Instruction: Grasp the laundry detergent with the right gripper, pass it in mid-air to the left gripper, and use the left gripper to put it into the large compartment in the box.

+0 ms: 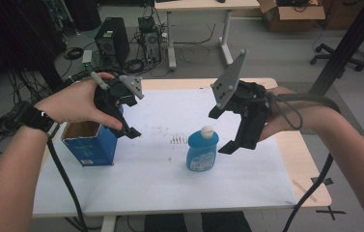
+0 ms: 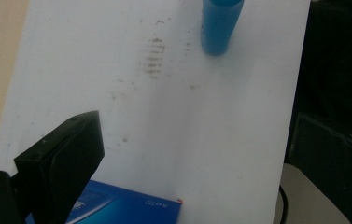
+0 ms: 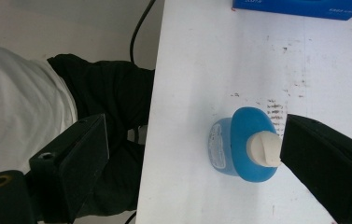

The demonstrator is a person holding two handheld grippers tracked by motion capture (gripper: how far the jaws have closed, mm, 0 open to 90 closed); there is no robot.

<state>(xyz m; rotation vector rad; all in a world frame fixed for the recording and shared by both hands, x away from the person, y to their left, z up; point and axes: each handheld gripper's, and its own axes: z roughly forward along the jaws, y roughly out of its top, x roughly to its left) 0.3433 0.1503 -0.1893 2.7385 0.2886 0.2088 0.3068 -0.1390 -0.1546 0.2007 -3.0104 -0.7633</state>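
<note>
Table (image 1: pixel 310 193): light wood top, mostly covered by a white sheet (image 1: pixel 170 183) that leaves bare wood along the right edge. Sheet carries a patch of dark smudges (image 1: pixel 177 140) near its middle. Blue bottle (image 1: pixel 202 150) with a cream cap stands upright on the sheet, just below and between the fingers (image 3: pixel 323 163) of the right gripper (image 1: pixel 225 130). Open-topped blue box (image 1: pixel 90 142) stands on the sheet's left part, directly under the left gripper (image 1: pixel 124 118); bottle and box are well apart, smudges between them.
</note>
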